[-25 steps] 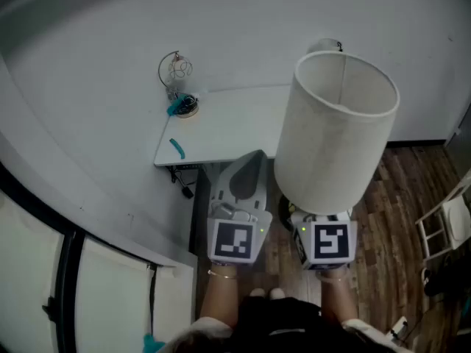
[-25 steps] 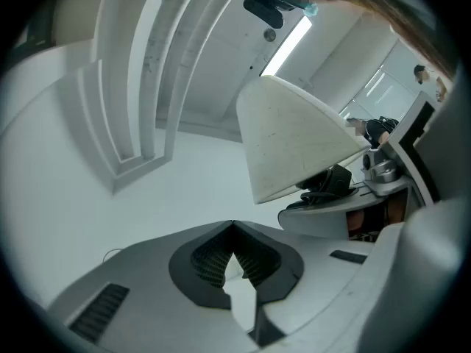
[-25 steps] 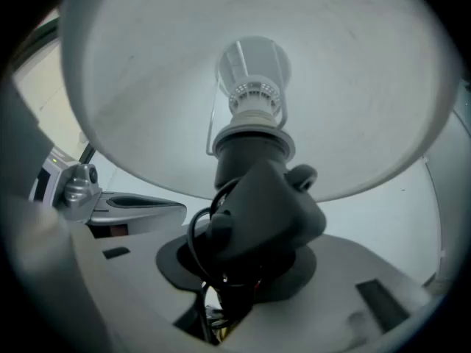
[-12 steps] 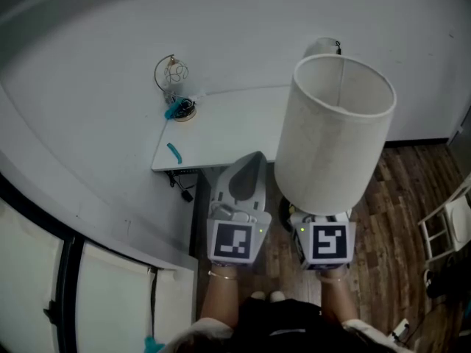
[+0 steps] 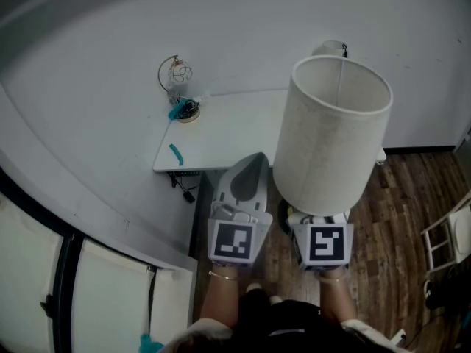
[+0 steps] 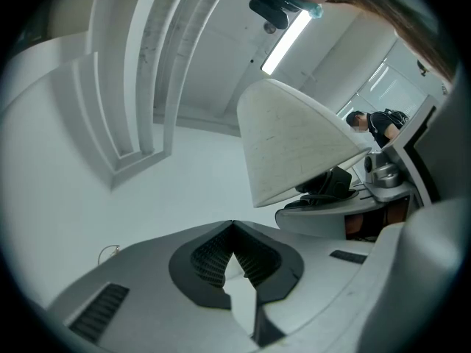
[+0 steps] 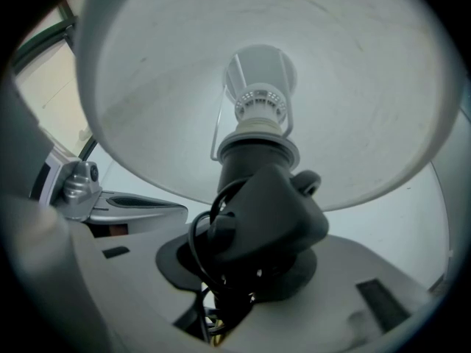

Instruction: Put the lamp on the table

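The lamp has a tall white cylindrical shade point(image 5: 331, 134) and a black socket body point(image 7: 257, 219) with a white bulb point(image 7: 259, 87) above it. My right gripper point(image 5: 320, 223) is shut on that black body and holds the lamp upright above the wood floor, just in front of the white table point(image 5: 221, 134). From the right gripper view its jaws point(image 7: 250, 271) clamp the body, with a black cord looped beside it. My left gripper point(image 5: 243, 186) hangs to the lamp's left, shut and empty, its tips point(image 6: 233, 226) meeting. The shade point(image 6: 294, 145) also shows in the left gripper view.
On the table's far left corner stands a wire globe ornament point(image 5: 176, 76) with a teal piece beside it, and a teal strip point(image 5: 176, 151) lies near the front edge. Cables point(image 5: 184, 190) hang under the table. A white folding chair point(image 5: 449, 234) stands at right on the wood floor point(image 5: 397, 197).
The table has drawn slightly nearer in the head view. The lamp stays upright in the right gripper's hold, and the left gripper stays shut.
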Tool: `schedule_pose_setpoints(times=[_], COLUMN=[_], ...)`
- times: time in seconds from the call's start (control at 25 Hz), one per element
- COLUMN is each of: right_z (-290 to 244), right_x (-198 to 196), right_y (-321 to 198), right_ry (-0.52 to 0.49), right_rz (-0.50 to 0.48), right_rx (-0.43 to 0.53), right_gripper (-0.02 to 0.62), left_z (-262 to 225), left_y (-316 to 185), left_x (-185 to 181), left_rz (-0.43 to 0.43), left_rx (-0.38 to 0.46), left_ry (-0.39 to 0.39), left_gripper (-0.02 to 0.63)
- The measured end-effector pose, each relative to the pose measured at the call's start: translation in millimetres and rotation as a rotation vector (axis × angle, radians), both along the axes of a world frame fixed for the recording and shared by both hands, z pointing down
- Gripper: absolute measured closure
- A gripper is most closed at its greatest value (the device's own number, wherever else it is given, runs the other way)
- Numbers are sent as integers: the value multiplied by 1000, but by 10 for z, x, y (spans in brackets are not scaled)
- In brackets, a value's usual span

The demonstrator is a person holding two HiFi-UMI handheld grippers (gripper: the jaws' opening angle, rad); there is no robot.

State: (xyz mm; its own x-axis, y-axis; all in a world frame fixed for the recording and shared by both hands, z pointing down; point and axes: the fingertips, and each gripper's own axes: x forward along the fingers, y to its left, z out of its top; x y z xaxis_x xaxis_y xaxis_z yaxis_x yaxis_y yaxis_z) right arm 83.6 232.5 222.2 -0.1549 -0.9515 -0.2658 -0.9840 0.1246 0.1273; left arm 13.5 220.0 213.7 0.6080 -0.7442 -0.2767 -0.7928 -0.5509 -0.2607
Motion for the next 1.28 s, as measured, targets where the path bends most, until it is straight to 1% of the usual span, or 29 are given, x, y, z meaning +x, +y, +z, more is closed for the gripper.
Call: schedule_pose_setpoints(times=[0.2, 0.64, 0.92, 1.16, 1.28], right_z=[11, 103, 158, 185, 184], right_x=[30, 24, -79, -244, -317], right_y=[-101, -392, -742, -1068, -1234], right_ry=[-6, 5, -4, 7, 8], right_rz=[2, 27, 57, 62, 65], right_rx=[4, -9, -16, -16, -16], right_gripper=[468, 468, 468, 468, 468], left_z=[13, 95, 204, 239, 231], left_y=[-85, -377, -753, -1120, -1287], left_x=[21, 6, -139, -302, -364], left_rz=[-8, 5, 11, 13, 19], left_rx=[2, -7, -21, -33, -27], left_ry=[-13, -7, -21, 0, -9], left_gripper=[607, 607, 607, 607, 607])
